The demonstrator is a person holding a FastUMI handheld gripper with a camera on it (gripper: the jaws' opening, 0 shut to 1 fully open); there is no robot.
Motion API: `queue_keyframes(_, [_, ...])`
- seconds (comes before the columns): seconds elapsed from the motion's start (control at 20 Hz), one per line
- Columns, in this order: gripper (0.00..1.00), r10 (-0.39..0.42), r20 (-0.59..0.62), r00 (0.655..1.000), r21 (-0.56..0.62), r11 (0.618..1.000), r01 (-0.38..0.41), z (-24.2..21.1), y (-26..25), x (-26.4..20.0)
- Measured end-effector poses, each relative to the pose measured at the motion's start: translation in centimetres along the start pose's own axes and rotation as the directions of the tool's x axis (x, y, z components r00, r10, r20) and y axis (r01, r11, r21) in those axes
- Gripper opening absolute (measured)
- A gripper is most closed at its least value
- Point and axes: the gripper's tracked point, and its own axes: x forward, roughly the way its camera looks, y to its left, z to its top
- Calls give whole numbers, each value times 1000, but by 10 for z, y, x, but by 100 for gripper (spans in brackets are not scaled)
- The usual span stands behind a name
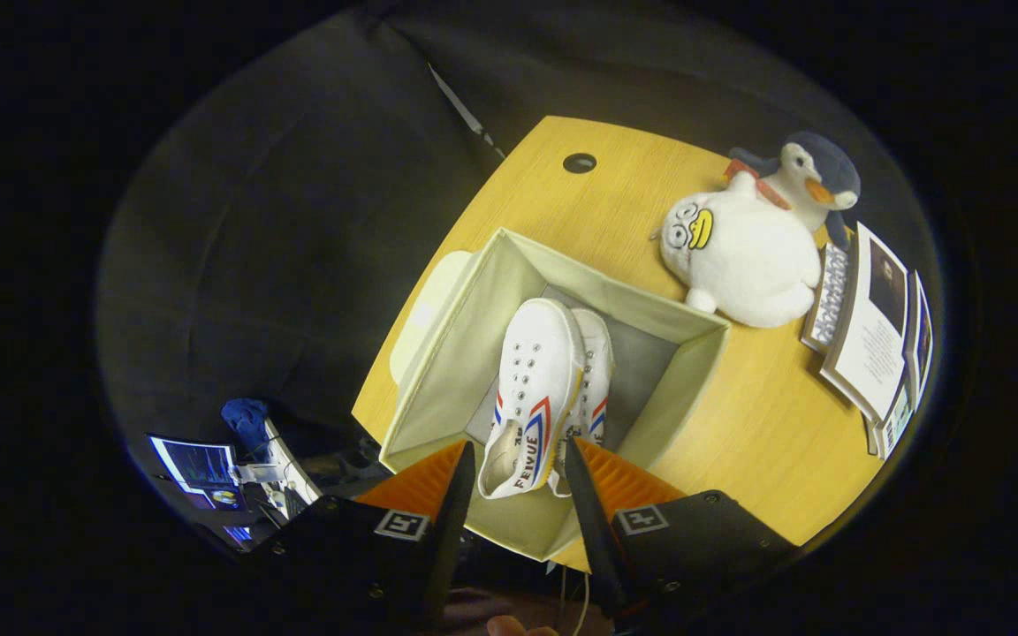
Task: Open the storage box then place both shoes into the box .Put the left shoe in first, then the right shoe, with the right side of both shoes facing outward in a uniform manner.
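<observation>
wooden table (739, 442) carries, from left to right, a pale lid (425, 309) beside an open fabric box (447, 353), two white shoes (535, 389) lying side by side inside it, then a plush penguin (752, 247) and some books (871, 336). the gripper (518, 486) hangs above the box's near edge, fingers (456, 495) spread apart and empty, the shoe heels showing between them.

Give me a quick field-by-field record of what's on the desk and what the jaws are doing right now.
surface: yellow wooden desk
container: open beige fabric storage box
contents: two white canvas shoes with red and blue stripes, side by side in the box
gripper: jaws apart, either side of the nearer shoe's heel; contact cannot be told
beyond box: white plush duck, dark blue plush penguin
beside plush toys: stack of books
</observation>
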Motion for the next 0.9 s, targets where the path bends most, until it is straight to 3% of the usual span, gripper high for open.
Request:
queue_keyframes(0.1, [84,-23,78,997,-8,1000,24,-3,-18,-27])
queue_keyframes(0.15, [90,-29,117,993,2,1000,29,-6,-25,-39])
queue_keyframes(0.3, [97,-70,299,952,70,996,51,-9,-57,-86])
queue_keyframes(0.45, [97,-148,505,850,137,986,90,-20,-91,-147])
queue_keyframes(0.6, [97,-248,691,679,203,968,146,-41,-123,-211])
queue_keyframes(0.8, [97,-424,837,346,346,900,265,-79,-159,-296])
queue_keyframes(0.9, [97,-462,853,244,387,872,300,-109,-167,-321])
